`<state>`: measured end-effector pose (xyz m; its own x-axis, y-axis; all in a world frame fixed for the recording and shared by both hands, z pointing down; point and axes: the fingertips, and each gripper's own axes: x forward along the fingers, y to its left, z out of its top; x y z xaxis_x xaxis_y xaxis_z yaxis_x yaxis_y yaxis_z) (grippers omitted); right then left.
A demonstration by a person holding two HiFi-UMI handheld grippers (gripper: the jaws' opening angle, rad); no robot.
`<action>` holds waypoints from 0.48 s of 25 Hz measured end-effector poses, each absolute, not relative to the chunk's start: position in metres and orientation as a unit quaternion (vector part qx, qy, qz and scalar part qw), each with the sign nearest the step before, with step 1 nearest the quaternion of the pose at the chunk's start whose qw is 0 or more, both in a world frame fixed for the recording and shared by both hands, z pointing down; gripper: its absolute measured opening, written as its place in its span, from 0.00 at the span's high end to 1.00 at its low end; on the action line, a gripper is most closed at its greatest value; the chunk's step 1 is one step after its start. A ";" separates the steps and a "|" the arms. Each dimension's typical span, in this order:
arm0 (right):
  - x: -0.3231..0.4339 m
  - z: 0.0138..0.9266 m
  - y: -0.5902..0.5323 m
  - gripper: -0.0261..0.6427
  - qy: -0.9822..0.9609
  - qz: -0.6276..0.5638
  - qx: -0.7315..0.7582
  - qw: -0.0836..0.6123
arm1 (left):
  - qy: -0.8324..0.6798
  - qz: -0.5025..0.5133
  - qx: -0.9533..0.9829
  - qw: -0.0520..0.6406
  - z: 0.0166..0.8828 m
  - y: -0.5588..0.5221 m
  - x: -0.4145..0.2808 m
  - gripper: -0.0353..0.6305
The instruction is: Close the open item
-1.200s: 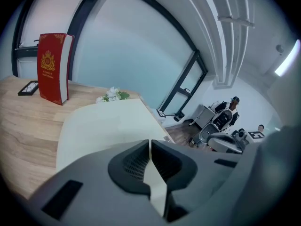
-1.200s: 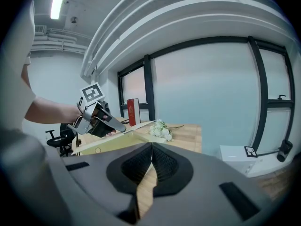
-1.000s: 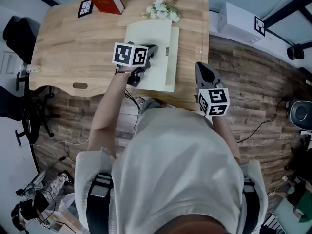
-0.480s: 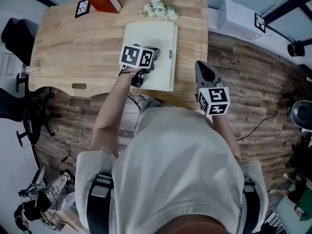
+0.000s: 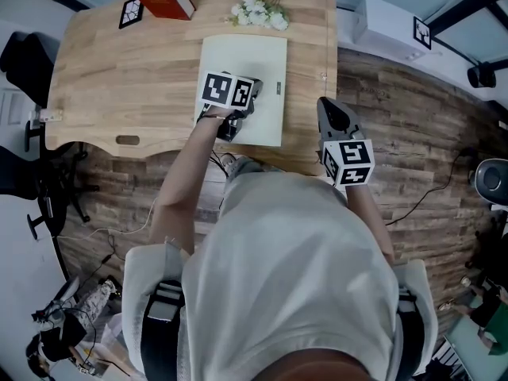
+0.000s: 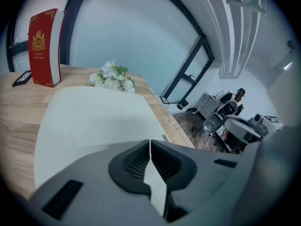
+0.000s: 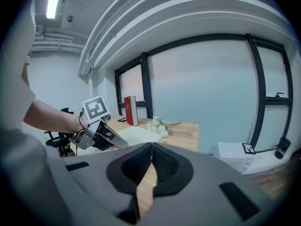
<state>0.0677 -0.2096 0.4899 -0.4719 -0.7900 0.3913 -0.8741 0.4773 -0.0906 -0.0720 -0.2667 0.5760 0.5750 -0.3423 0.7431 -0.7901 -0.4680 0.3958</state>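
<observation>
left claw (image 6: pixel 150 144): jaws together, empty, over flat pale-cream folder (image 5: pixel 266 62) (cover lies shut) | right claw (image 7: pixel 151 147): jaws together, empty, beside light wooden table (image 5: pixel 119 70) edge

Pale wood surface (image 5: pixel 111 78), upper centre. Dark plank floor (image 5: pixel 413 149) right. Black chair (image 5: pixel 24 54) far left. Tall dark-framed windows (image 7: pixel 202 93); ceiling strip light (image 7: pixel 53 1) on, upper left.

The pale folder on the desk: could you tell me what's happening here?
A person holds a claw in each hand. The shut left claw sits low over the pale folder on the wooden desk, apparently pressing its cover; the folder looks flat and closed. The right claw, shut and empty, hangs at the desk's near corner.
</observation>
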 end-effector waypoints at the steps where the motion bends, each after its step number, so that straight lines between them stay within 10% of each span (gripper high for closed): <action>1: 0.068 0.490 -0.210 0.93 -0.846 0.140 0.492 0.150 | -0.352 0.299 0.803 0.376 0.577 -0.267 -0.071 0.90; 12: 0.067 0.493 -0.205 0.93 -0.845 0.145 0.492 0.152 | -0.341 0.323 0.803 0.367 0.589 -0.262 -0.063 0.90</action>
